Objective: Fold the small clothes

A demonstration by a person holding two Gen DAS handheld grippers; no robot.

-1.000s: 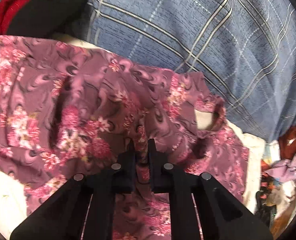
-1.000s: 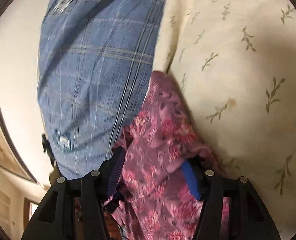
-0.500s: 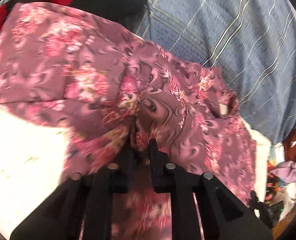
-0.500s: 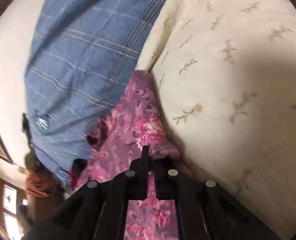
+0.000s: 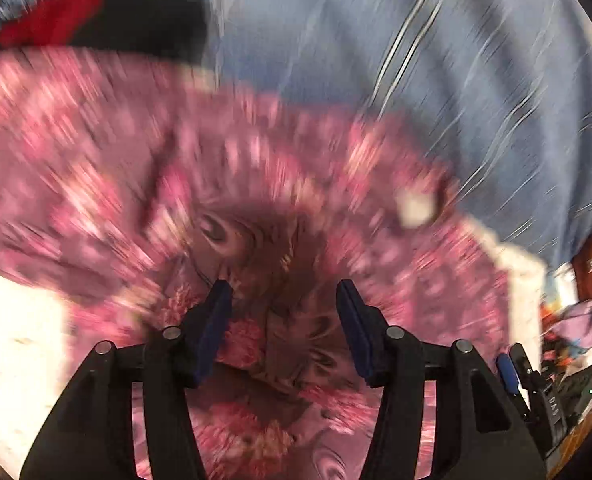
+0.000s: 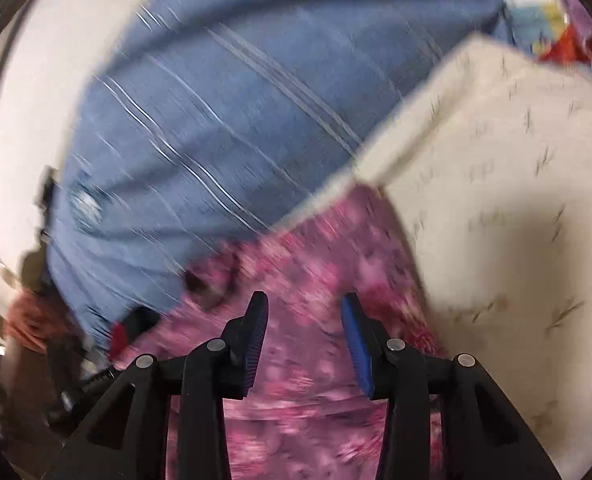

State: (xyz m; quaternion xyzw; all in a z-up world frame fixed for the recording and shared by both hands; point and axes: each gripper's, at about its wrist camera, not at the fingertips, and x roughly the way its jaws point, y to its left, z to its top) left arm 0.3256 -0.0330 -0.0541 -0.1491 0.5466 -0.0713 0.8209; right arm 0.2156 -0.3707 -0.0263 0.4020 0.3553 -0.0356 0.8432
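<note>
In the left wrist view, at far left a pale cream sheet (image 5: pixel 20 344) shows beneath the edge of the pink floral garment (image 5: pixel 108 168), which spreads across most of the middle of the picture, heavily blurred. Above it at upper left lies a red and black cloth (image 5: pixel 96 20), its edge touching the garment's far border. The left tool (image 5: pixel 284 296) hangs over the garment with its two blue-padded fingers (image 5: pixel 216 320) set apart and nothing between them; the floral fabric lies bunched in folds directly beneath the gap. To the right and above, a blue plaid blanket (image 5: pixel 455 60) covers the background, and at the far right edge sits a blurred heap of mixed coloured clothes (image 5: pixel 583 320). In the right wrist view, a pale wall (image 6: pixel 28 92) fills the left edge, then the same blue plaid blanket (image 6: pixel 216 132) runs across the upper middle. The right tool (image 6: pixel 303 312) is low in the centre, its fingers likewise spread with an empty gap, poised over the pink floral garment (image 6: pixel 307 392), which lies under and ahead of it. To the right, the cream sheet with a small leaf print (image 6: pixel 515 200) lies beside the garment.
</note>
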